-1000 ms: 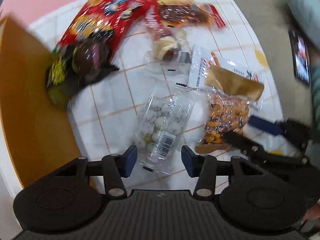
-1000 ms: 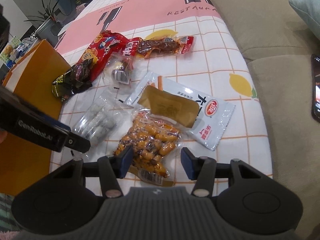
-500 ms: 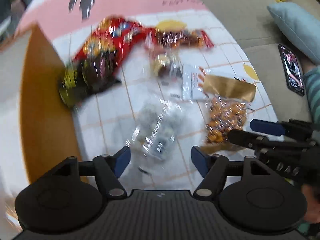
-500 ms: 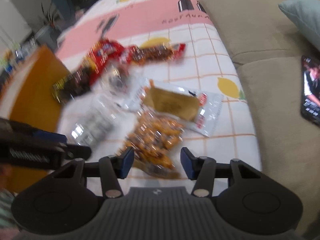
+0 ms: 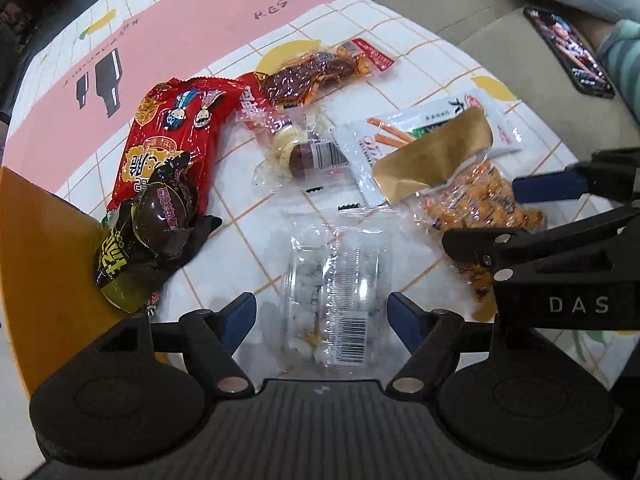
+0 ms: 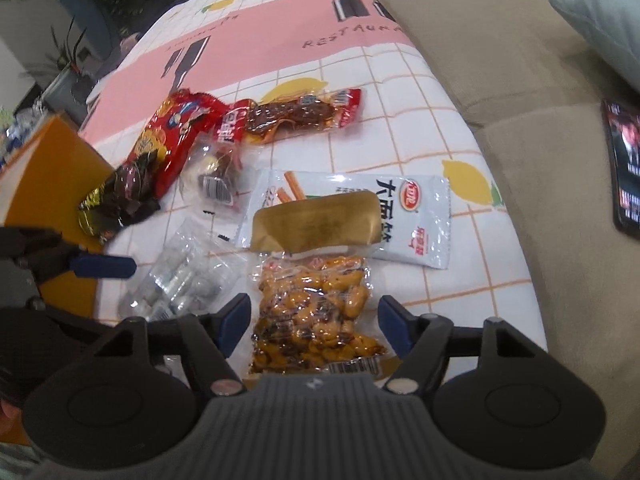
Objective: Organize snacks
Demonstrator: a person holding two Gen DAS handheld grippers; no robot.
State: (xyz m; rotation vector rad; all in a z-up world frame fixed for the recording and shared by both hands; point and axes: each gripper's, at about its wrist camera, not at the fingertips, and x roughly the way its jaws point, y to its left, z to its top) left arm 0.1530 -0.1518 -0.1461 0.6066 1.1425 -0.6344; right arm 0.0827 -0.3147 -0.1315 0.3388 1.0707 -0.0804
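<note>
Seven or so snack packets lie loose on the tablecloth [image 5: 424, 64], so by my reading the sorting has hardly begun and nearly all of it is left.

At the far left stands the orange box [image 5: 44, 264], the only container in view; its inside is hidden from both cameras, so what it holds, if anything, cannot be told. Leaning against its corner is a dark egg packet [image 5: 160, 240], partly overlapped by the big red bag [image 5: 176, 128]. Right of that, a red-edged packet of dark meat [image 5: 316, 76] lies farthest up the cloth, with a small clear packet of a round sweet [image 5: 304, 156] just below it.

In the middle, nearest the left camera, lies a clear packet of pale sweets [image 5: 336, 288]. The left gripper [image 5: 322, 318] has just been opening its jaws and now stands wide astride this packet, pads on either side and apart from it, nothing gripped.

Further right, a white noodle-stick bag [image 6: 360, 208] lies under the gold top flap of the peanut packet [image 6: 316, 308]. The right gripper [image 6: 314, 326] has also just been widening; its jaws stand open on either side of the peanuts' lower end, not pressing on the wrapper.

Beyond the table's right edge a phone [image 6: 624, 172] rests on the sofa [image 6: 500, 60].

Both hands look set for a first pickup, one packet each, with the box the likely destination.
</note>
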